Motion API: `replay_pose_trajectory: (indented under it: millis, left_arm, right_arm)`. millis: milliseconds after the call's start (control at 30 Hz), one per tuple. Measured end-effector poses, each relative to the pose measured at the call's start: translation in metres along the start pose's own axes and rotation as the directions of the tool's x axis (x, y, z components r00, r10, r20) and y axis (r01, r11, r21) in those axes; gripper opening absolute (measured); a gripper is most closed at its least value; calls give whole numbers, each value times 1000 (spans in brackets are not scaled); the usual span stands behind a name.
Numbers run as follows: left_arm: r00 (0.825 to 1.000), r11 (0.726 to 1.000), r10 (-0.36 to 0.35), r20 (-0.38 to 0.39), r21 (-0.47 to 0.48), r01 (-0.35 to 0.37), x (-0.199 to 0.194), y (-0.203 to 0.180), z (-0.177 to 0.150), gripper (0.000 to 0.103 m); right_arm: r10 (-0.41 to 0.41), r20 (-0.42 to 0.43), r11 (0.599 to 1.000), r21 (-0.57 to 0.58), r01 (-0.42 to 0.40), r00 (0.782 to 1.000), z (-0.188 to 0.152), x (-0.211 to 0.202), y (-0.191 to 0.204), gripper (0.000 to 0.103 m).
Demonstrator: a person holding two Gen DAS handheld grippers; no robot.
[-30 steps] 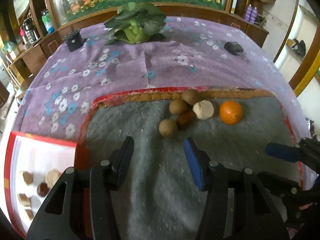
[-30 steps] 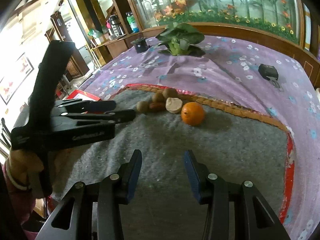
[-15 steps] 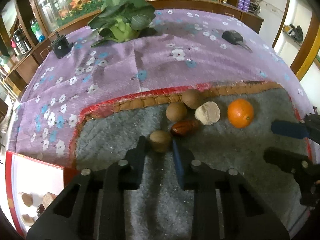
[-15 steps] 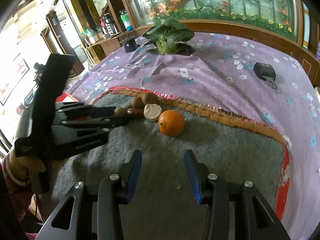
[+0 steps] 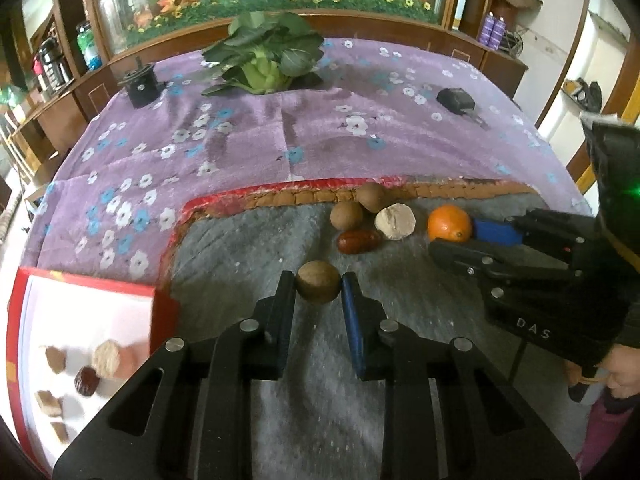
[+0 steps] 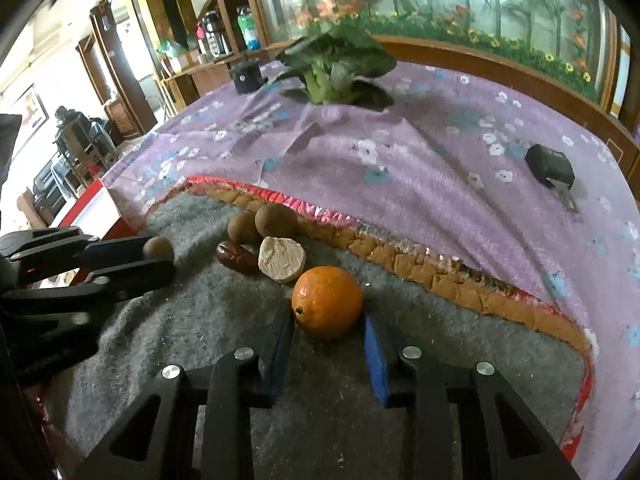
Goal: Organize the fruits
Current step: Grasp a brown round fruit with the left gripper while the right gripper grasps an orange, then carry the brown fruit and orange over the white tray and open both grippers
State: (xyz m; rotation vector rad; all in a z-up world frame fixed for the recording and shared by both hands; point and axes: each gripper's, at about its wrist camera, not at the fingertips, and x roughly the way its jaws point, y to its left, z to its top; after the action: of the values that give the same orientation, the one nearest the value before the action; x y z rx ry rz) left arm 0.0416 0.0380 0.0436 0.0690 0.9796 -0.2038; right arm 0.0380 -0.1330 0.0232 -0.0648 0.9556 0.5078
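Note:
My left gripper (image 5: pixel 318 287) is shut on a round brown fruit (image 5: pixel 318 287), just above the grey mat (image 5: pixel 248 240); it also shows in the right wrist view (image 6: pixel 158 249). My right gripper (image 6: pixel 328 322) is open, its fingers on either side of the orange (image 6: pixel 327 301), which rests on the mat. Behind lie two more brown fruits (image 5: pixel 346 215), a red date (image 5: pixel 359 241) and a pale beige piece (image 5: pixel 395 221).
A red-rimmed white tray (image 5: pixel 80 308) with several small pieces lies at the left of the mat. A leafy vegetable (image 5: pixel 264 56), a black cylinder (image 5: pixel 141 85) and a black key fob (image 5: pixel 456 100) sit on the purple flowered cloth behind.
My left gripper moved forward and closed on the nearest brown fruit. My right gripper moved forward until its open fingers flank the orange.

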Motion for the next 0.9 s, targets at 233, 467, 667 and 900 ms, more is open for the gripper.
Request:
replay_pose_trajectory:
  millis: [233,467,667,900]
  left_arm:
    - [999,999,5,36,-33,-4,-31,13,-14,23]
    - [997,995,34,67,-100,-27,-56,33,-38,23]
    - [992,987,84,90,-147,-70,-75,50,-57,23]
    - [984,970,140,109,-217,-114,-90,79,-77,23]
  right_arm:
    - [25,52,1000,-3,-24,998,-14,-38,22,32]
    - [53,72,998,-25,-51,996,-28,-58,54,32]
    - [85,65,994,-71,-81,994,-32,-63,88,32]
    - [121,54,985,-131,-113,991,-32,-60,125,32]
